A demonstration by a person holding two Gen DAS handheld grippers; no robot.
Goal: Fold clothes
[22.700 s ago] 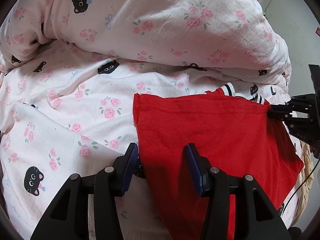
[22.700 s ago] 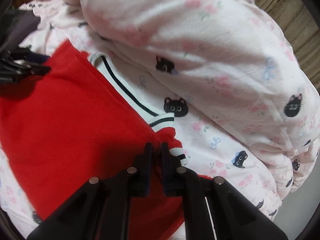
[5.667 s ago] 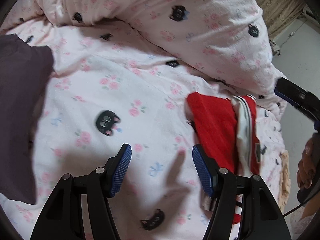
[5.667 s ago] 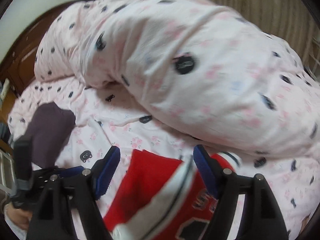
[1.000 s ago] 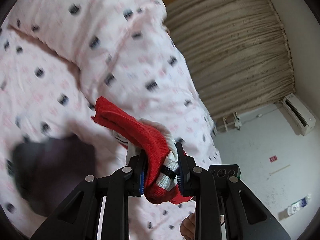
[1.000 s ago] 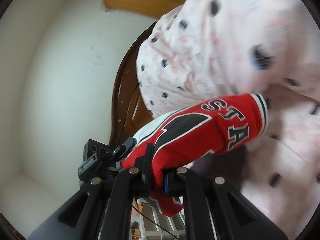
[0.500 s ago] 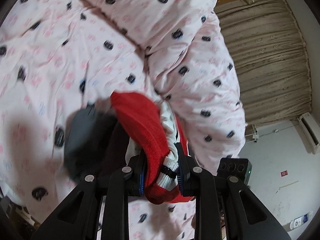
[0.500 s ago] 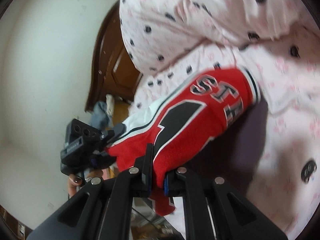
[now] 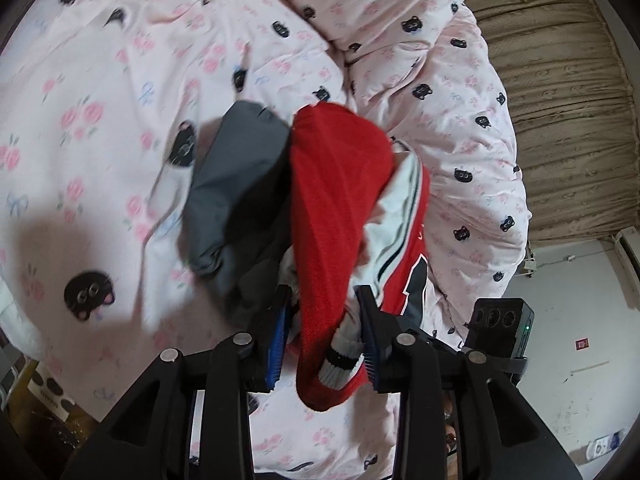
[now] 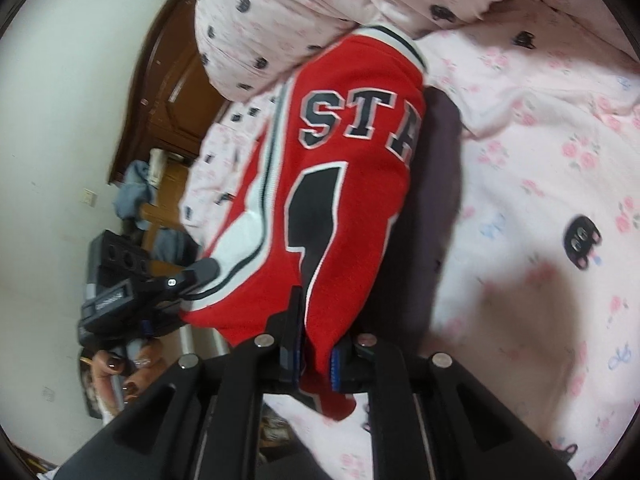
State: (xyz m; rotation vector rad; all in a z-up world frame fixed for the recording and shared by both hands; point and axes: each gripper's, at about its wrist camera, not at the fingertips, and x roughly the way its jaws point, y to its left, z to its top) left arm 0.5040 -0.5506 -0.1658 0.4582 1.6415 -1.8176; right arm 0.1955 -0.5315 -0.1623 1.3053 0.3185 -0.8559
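Jersey (image 9: pixel 336 208) clamped between both grippers, left gripper (image 9: pixel 324 336) and right gripper (image 10: pixel 316 344), above bedding (image 9: pixel 100 80).

Beige curtain (image 9: pixel 568 120) is hanging by my white wall (image 9: pixel 576 312). Brown wooden headboard (image 10: pixel 168 92) is standing behind pink cat-print bedding (image 9: pixel 100 80).

Folded jersey (image 9: pixel 336 208) hung between both grippers over the bedsheet (image 9: pixel 100 80), a folded garment (image 9: pixel 236 184) lay under its left side, heaped duvet (image 9: pixel 400 12) behind.
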